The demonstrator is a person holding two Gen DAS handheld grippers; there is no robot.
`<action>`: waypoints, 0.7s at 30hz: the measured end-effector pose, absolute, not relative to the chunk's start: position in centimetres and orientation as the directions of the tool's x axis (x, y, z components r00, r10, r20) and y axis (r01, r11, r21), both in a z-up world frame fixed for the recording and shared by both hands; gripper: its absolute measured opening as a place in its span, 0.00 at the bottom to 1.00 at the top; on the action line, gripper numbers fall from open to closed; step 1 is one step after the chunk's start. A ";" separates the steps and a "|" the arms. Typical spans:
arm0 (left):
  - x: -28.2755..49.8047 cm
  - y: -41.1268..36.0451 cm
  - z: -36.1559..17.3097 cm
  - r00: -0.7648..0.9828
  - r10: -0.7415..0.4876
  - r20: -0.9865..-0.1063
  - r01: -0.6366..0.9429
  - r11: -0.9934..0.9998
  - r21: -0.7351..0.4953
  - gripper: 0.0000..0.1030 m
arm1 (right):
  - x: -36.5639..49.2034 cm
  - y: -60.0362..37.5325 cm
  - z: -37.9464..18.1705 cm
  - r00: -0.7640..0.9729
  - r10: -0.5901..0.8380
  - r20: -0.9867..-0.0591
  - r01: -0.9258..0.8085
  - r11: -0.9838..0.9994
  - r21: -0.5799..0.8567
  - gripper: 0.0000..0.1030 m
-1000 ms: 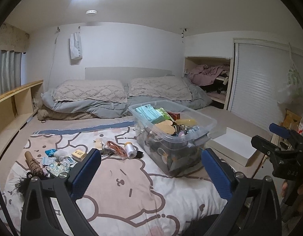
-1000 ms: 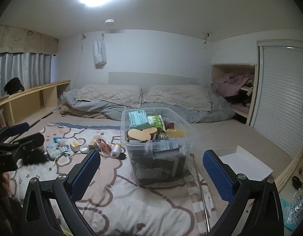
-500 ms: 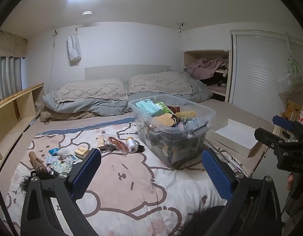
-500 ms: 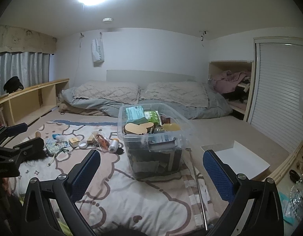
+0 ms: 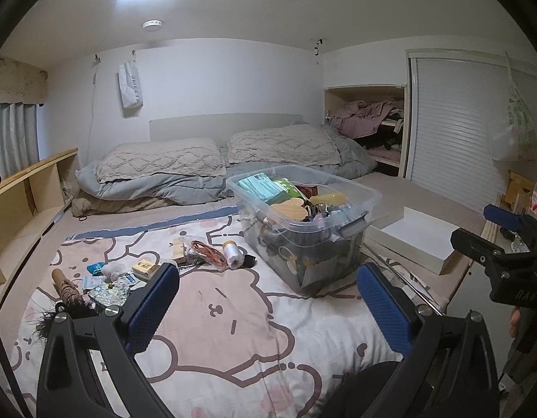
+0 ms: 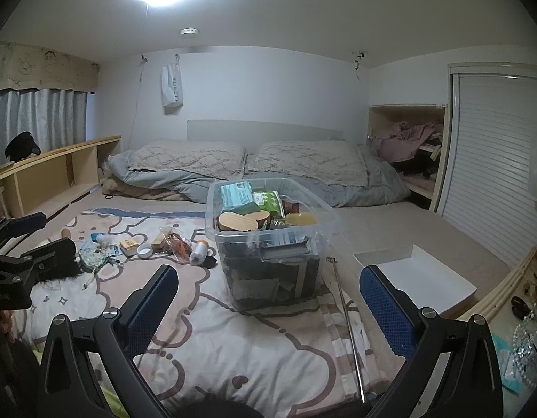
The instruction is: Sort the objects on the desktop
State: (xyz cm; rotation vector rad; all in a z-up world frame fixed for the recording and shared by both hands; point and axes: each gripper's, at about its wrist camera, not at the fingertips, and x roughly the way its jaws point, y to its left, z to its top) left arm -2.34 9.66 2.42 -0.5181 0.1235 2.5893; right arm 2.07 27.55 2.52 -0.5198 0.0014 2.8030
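A clear plastic bin (image 5: 352,198) (image 6: 230,240) full of small items stands on the cartoon bedsheet (image 5: 233,320) (image 6: 233,341). Left of it lies a scatter of loose things: a white thread spool (image 5: 232,254) (image 6: 198,252), orange cord (image 5: 207,249) (image 6: 179,245), a small yellow box (image 5: 145,265) (image 6: 128,245), a tape roll (image 6: 144,251) and a brush with a wooden handle (image 5: 67,291). My left gripper (image 5: 268,310) hangs open well short of the bin, nothing between its blue pads. My right gripper (image 6: 268,310) is open too, empty, facing the bin from the near side.
A white open box (image 5: 416,240) (image 6: 425,278) lies right of the bin, with a thin metal rod (image 6: 348,327) beside it. Pillows and a grey duvet (image 5: 212,160) fill the far end. A wooden shelf (image 5: 21,195) runs along the left; a slatted door (image 5: 452,132) is on the right.
Both grippers have drawn back and risen a little, so the bin and the scattered items sit slightly farther away. Jaws stay open; nothing was taken hold of.
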 end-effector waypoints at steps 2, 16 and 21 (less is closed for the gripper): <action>-2.3 9.6 2.3 -0.805 0.450 -0.385 -0.485 -0.875 -0.009 1.00 | 2.1 27.6 2.5 -0.893 0.282 -0.351 -0.282 -0.958 -0.052 1.00; -2.5 9.6 2.1 -0.801 0.451 -0.394 -0.483 -0.875 -0.019 1.00 | 2.0 27.4 2.6 -0.892 0.275 -0.359 -0.274 -0.960 -0.057 1.00; -2.5 9.6 2.1 -0.802 0.450 -0.393 -0.482 -0.876 -0.018 1.00 | 1.9 27.2 2.5 -0.891 0.275 -0.361 -0.273 -0.960 -0.058 1.00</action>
